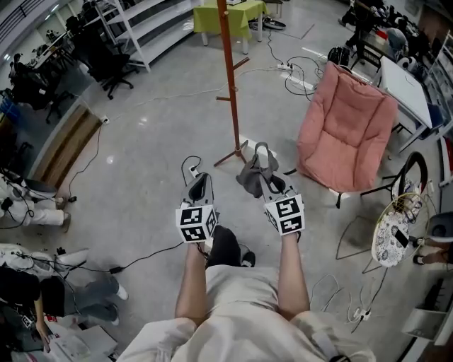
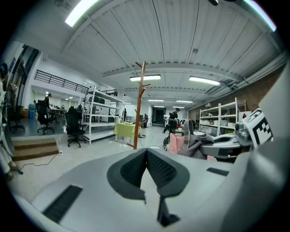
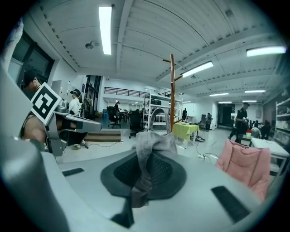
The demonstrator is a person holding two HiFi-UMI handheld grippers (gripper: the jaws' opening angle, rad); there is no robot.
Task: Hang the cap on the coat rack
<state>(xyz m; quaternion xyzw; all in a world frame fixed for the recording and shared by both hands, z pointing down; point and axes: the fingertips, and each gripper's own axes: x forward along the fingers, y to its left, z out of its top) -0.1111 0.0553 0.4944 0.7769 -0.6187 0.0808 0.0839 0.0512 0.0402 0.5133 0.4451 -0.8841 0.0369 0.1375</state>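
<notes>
While the head view shows both tools side by side above the concrete floor (image 1: pixel 141 162), only each tool's own view settles its jaws.

Entry 1, left tool (image 2: pixel 146 154): jaws together, nothing between them. Its view also catches the other tool and its grey load at the right edge.

Entry 2, right tool (image 3: pixel 147 158): jaws clamped on the cap (image 3: pixel 152 142), grey fabric bunched over the pads, with 1 strap loop standing up in front.

Entry 3, cap: held off the floor in the right tool, apart from the coat rack (image 1: pixel 230 71) ahead.

Entry 4, coat rack: brown wooden pole, upright. The head view shows its feet on the floor but cuts off the top. Both tool views show the upper pegs, bare.

Entry 5, pink folding chair (image 1: pixel 347 131): right of the rack. It is fully seen from the head and only partly seen from the right tool.

Entry 6, green-covered desk (image 1: pixel 212 18): beyond the rack.
</notes>
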